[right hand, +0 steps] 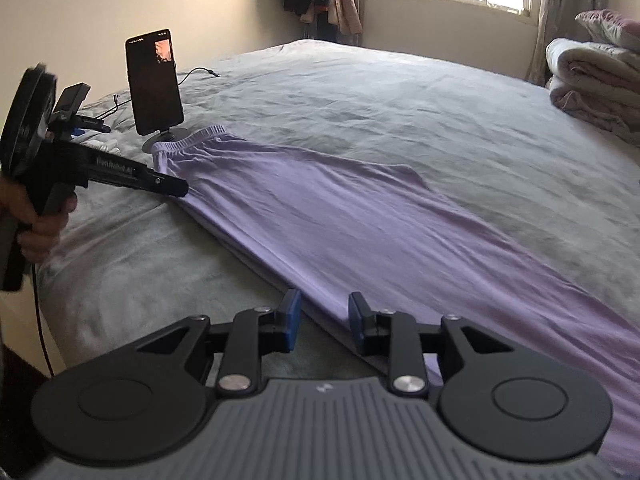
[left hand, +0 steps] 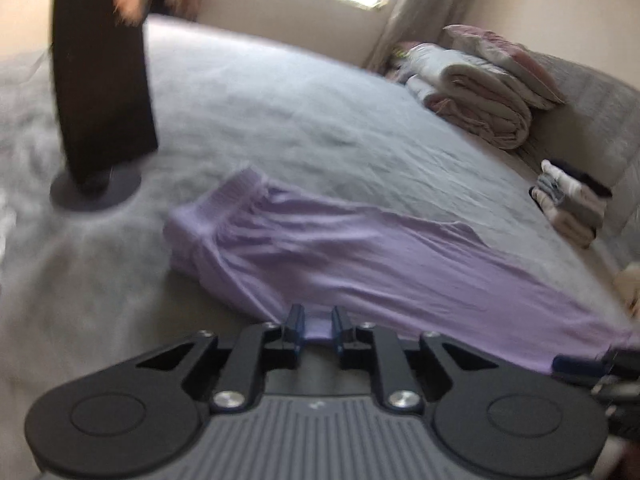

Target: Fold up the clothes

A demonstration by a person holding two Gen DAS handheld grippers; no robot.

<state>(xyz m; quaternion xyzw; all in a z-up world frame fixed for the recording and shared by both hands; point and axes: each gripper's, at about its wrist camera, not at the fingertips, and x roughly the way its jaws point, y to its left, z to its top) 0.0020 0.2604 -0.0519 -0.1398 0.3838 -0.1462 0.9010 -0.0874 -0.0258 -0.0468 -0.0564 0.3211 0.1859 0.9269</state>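
Lilac trousers [right hand: 360, 216] lie stretched along the grey bed, folded lengthwise, elastic waistband [right hand: 192, 138] at the far left near a phone stand. In the left wrist view the trousers [left hand: 360, 264] run to the right. My left gripper [left hand: 319, 322] is shut on the trousers' near edge, with lilac cloth between its blue pads; it also shows in the right wrist view [right hand: 182, 191], tips at the cloth's edge. My right gripper [right hand: 324, 320] is open, its pads either side of the trousers' near folded edge, lower down the leg; it shows at the left wrist view's right edge [left hand: 580, 360].
A black phone on a round stand [right hand: 154, 82] stands by the waistband, with a cable behind. Folded quilts [left hand: 480, 92] and a small stack of folded clothes [left hand: 572, 204] sit at the bed's right side. The bed's near edge [right hand: 80, 320] drops off at the left.
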